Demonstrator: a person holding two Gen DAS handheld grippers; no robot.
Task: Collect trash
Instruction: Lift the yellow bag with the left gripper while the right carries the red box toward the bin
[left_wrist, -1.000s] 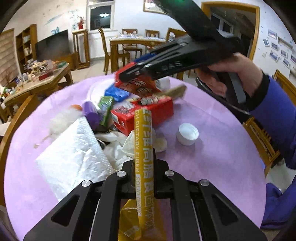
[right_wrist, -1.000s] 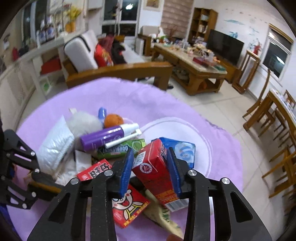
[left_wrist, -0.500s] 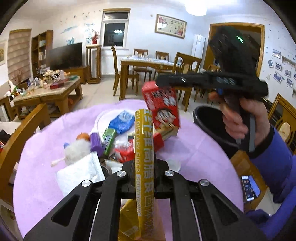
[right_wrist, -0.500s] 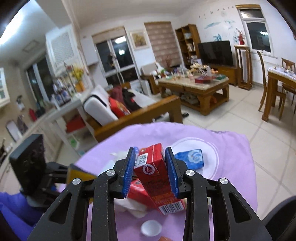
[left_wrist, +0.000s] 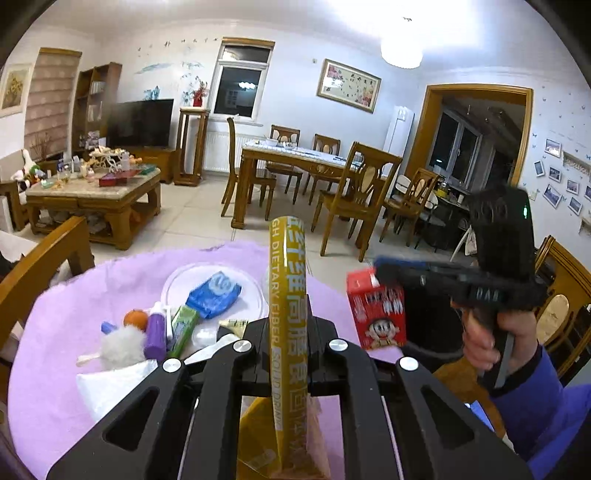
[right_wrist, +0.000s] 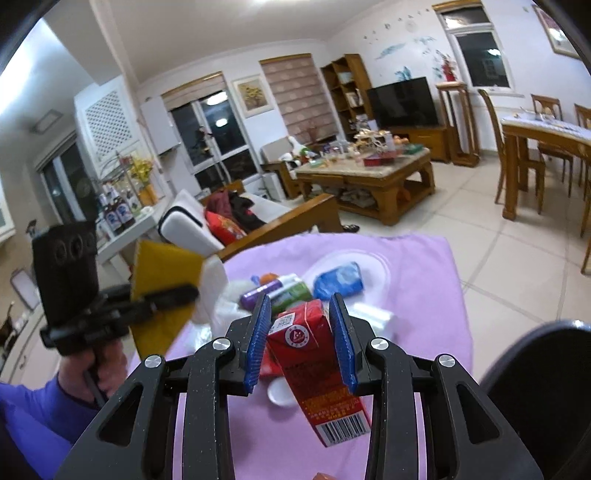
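My left gripper (left_wrist: 289, 326) is shut on a flat yellow drink-mix packet (left_wrist: 287, 280), held upright above the purple table (left_wrist: 74, 295); the right wrist view shows that gripper (right_wrist: 162, 295) and packet (right_wrist: 159, 266) at the left. My right gripper (right_wrist: 301, 321) is shut on a red drink carton (right_wrist: 314, 354), its blue pads (right_wrist: 258, 343) on both sides. From the left wrist view, the carton (left_wrist: 376, 310) hangs in the right gripper (left_wrist: 382, 271) just in front of a black bin (left_wrist: 424, 328). The bin's rim (right_wrist: 535, 369) fills the lower right of the right wrist view.
On the table lie a blue packet (left_wrist: 214, 293) on a clear plate (left_wrist: 173, 291), a purple tube (left_wrist: 155, 332), a green gum pack (left_wrist: 183, 326), an orange ball (left_wrist: 133, 319), white fluff (left_wrist: 122, 345), a paper towel (left_wrist: 110, 387) and a white cap (right_wrist: 280, 393). Wooden chairs stand around the table.
The right gripper lifted the red carton off the pile and carried it rightward to the black bin. The left gripper rose with the yellow packet, so the table looks lower.
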